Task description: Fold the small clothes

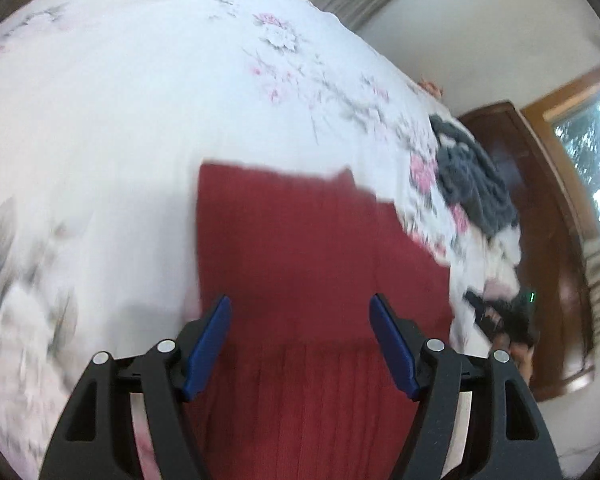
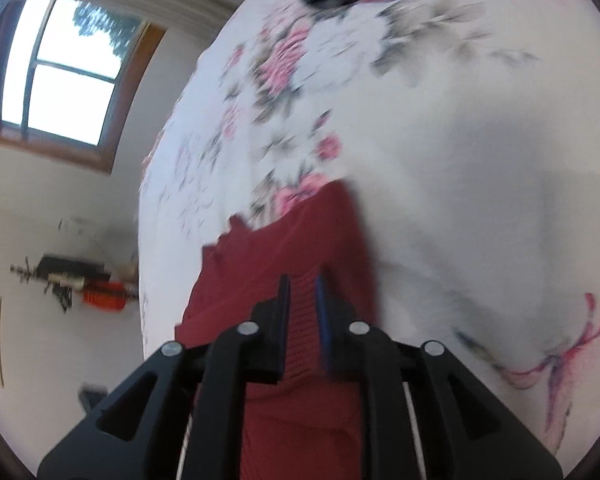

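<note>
Red ribbed knitwear, a small garment (image 1: 300,248), was spread on the floral bedsheet (image 1: 120,100), filling the centre of the left wrist view. The left gripper (image 1: 300,308) was held low over its near hem, blue pads set wide apart with nothing between them. The right gripper (image 2: 302,284) was clamped on a ribbed edge of the garment. No legible writing was seen. A grey knit pile (image 1: 472,176) lay at three o'clock; only the right view showed a shelf (image 2: 76,276) at nine o'clock.
</note>
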{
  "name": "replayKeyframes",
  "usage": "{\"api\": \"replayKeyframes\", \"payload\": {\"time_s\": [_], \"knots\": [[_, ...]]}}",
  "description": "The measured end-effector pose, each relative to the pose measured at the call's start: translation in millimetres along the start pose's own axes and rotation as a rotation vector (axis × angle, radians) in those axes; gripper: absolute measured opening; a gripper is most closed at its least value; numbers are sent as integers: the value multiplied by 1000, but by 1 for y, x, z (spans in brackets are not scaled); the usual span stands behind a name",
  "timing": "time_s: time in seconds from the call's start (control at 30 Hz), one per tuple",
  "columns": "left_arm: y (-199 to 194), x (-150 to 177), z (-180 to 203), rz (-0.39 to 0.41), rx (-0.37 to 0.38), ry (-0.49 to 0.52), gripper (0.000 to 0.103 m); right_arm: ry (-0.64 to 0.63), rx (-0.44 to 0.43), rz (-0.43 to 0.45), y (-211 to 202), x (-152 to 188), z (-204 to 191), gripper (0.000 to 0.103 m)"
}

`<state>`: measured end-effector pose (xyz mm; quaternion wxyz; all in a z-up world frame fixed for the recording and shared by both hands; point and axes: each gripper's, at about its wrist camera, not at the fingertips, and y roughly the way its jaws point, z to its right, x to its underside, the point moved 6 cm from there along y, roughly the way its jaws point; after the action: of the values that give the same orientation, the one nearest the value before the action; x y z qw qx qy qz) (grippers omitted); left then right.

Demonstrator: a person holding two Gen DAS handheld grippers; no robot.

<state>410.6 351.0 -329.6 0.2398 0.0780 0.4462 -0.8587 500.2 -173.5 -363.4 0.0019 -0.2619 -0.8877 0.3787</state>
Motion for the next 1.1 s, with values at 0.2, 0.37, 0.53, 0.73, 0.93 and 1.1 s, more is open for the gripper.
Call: {"api": "replayKeyframes", "payload": {"time_s": [0.2, 0.37, 0.53, 0.73, 0.93, 1.1], "knots": [[55, -43, -14, -46, 38, -67, 72, 12, -41, -109, 42, 16, 4, 16], [107, -36, -45, -121, -57, -98, 72, 37, -8, -121, 45, 20, 34, 0], [95, -30, -34, -104, -49, -27, 72, 13, -55, -91, 18, 20, 18, 8], [71, 3, -9, -131, 108, 59, 70, -20, -68, -151, 29, 48, 11, 7], [80, 11, -20, -171, 78, 42, 59, -22, -53, -138, 22, 54, 11, 8], [89, 30, -18, -251, 21, 121, 72, -34, 61, -208, 32, 70, 25, 8]]}}
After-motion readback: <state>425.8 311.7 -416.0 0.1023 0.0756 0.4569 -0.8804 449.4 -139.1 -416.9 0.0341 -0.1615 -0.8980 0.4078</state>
